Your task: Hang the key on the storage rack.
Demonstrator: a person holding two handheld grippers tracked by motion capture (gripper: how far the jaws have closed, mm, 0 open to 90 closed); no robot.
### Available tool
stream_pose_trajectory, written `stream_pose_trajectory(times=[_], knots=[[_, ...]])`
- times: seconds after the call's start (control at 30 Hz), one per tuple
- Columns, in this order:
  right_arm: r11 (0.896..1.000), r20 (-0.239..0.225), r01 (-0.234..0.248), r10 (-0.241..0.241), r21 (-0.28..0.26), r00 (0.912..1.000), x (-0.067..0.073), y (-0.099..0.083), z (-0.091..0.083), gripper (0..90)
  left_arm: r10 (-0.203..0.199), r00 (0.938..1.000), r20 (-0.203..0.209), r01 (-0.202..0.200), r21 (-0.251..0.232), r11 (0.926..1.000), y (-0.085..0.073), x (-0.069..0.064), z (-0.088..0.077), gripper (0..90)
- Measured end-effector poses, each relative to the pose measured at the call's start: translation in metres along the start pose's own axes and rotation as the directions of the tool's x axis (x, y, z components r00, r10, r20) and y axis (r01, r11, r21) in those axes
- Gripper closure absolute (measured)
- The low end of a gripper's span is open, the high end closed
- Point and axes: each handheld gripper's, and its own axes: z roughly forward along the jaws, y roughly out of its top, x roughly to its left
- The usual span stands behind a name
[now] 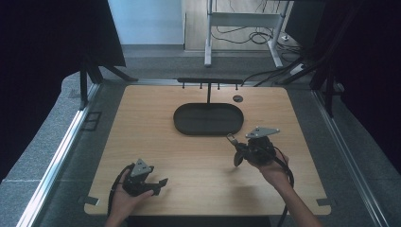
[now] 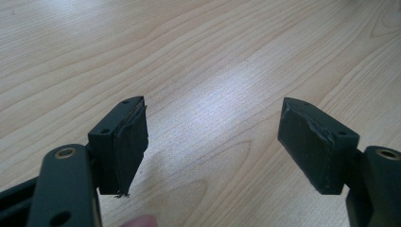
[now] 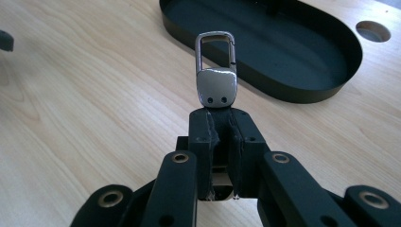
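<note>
Silver metal key-fob clasp with snap hook [image 3: 216, 71] held clamped in right gripper [image 3: 222, 118] jaws, carried above wooden bench [image 1: 156, 137], near black oval tray [image 1: 208, 118]. Step judged: transport. Left gripper [image 2: 213, 142] jaws wide, nothing between. Next move judged: hook to be hung on black peg rack [image 1: 209, 81], calling for fine alignment.

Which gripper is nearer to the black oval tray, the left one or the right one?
Right. The right gripper, shut on a metal key clip, is just in front of the black oval tray. The left gripper, open, is near the table's front edge.
</note>
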Motion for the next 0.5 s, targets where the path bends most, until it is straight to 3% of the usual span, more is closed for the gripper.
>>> stream_pose_trajectory(times=[0.5], knots=[[0.999, 0.015, -0.006, 0.007, -0.039, 0.9999, -0.003, 0.012, -0.002, 81.1, -0.001, 1.0, 0.001, 0.001, 0.001, 1.0, 0.0, 0.0, 0.0, 25.5]])
